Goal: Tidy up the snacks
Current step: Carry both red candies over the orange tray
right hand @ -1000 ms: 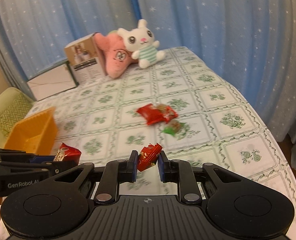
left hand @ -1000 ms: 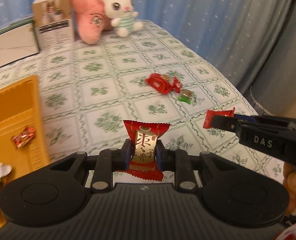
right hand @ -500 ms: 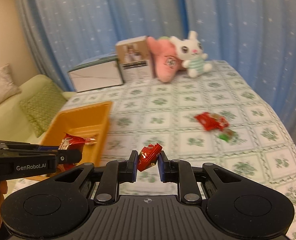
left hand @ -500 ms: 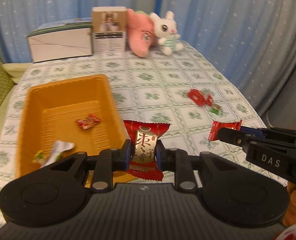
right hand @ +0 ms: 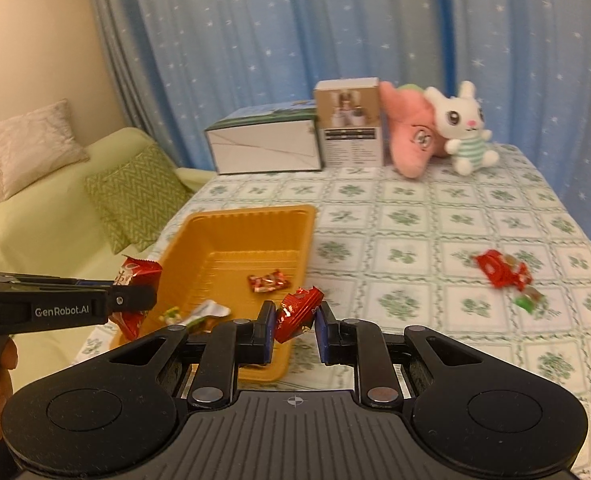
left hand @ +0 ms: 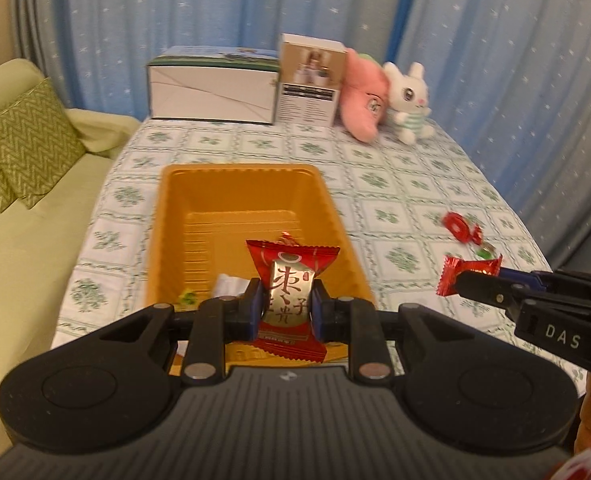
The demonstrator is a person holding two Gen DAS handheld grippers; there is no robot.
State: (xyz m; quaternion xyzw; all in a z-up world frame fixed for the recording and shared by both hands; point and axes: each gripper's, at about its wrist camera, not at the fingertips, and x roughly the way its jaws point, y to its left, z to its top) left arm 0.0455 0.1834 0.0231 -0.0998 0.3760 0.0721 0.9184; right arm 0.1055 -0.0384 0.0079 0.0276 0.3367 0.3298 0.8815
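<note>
- Right now the left tool (left hand: 285, 307) is pinching a red snack packet (left hand: 291, 288) with a gold label upright between its closed-in jaws, holding it over the near end of the orange tray (left hand: 175, 216).
- The right tool (right hand: 295, 326) is gripping a small crumpled red candy (right hand: 297, 312), jaws narrowed onto it, hovering just at the tray's (right hand: 251, 216) near right corner.
- Inside the tray, a red wrapped candy (right hand: 268, 282), a white wrapper (right hand: 207, 312) and a tiny green-yellow piece (right hand: 171, 313) are lying on the ribbed floor.
- Off to the right, a red packet (right hand: 499, 270) and a green candy (right hand: 529, 302) are lying close together on the green-patterned surface (right hand: 435, 220), well apart from the tray.
- At the far end, a long white box (right hand: 265, 146), an upright brown-and-white box (right hand: 349, 124), a pink plush (right hand: 409, 136) and a white bunny plush (right hand: 465, 128) are standing in a row before the blue starred curtain (right hand: 295, 40).
- A pale green sofa (left hand: 23, 248) with a zigzag cushion (left hand: 19, 144) is sitting left of the surface.
</note>
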